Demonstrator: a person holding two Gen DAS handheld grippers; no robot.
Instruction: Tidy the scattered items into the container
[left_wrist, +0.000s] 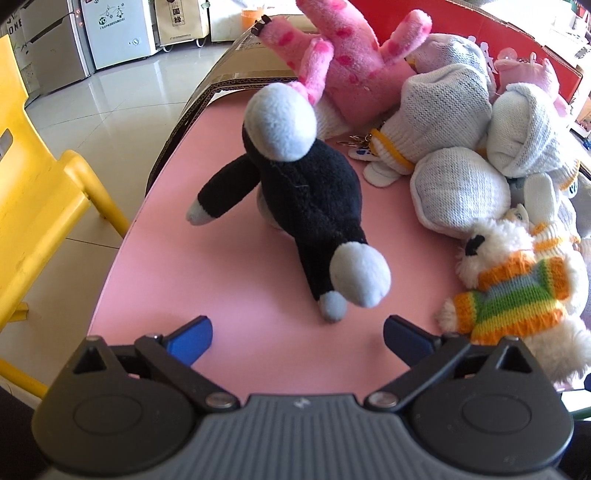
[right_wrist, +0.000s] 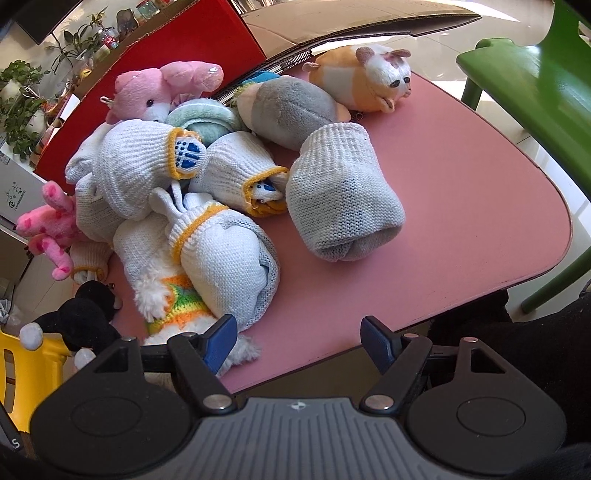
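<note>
A black and white plush toy (left_wrist: 310, 192) lies on the pink table (left_wrist: 229, 280), just ahead of my left gripper (left_wrist: 297, 338), which stands open and holds nothing. Further back lie a pink spotted plush (left_wrist: 343, 55) and several white knitted rolls (left_wrist: 439, 110); a white plush in a striped sweater (left_wrist: 517, 291) sits at the right. In the right wrist view my right gripper (right_wrist: 299, 341) hangs open over the table's near edge, apart from a grey-white knitted roll (right_wrist: 343, 195). Its left finger is close to the striped-sweater plush (right_wrist: 177, 306). The red cardboard box (right_wrist: 192, 40) stands behind the pile.
An orange and white hamster plush (right_wrist: 365, 77), a grey plush (right_wrist: 288, 103) and a pink bear (right_wrist: 147, 96) lie at the back. A green chair (right_wrist: 535, 74) stands right of the table, a yellow chair (left_wrist: 37, 206) left. Brown box flaps (left_wrist: 236, 74) border the far edge.
</note>
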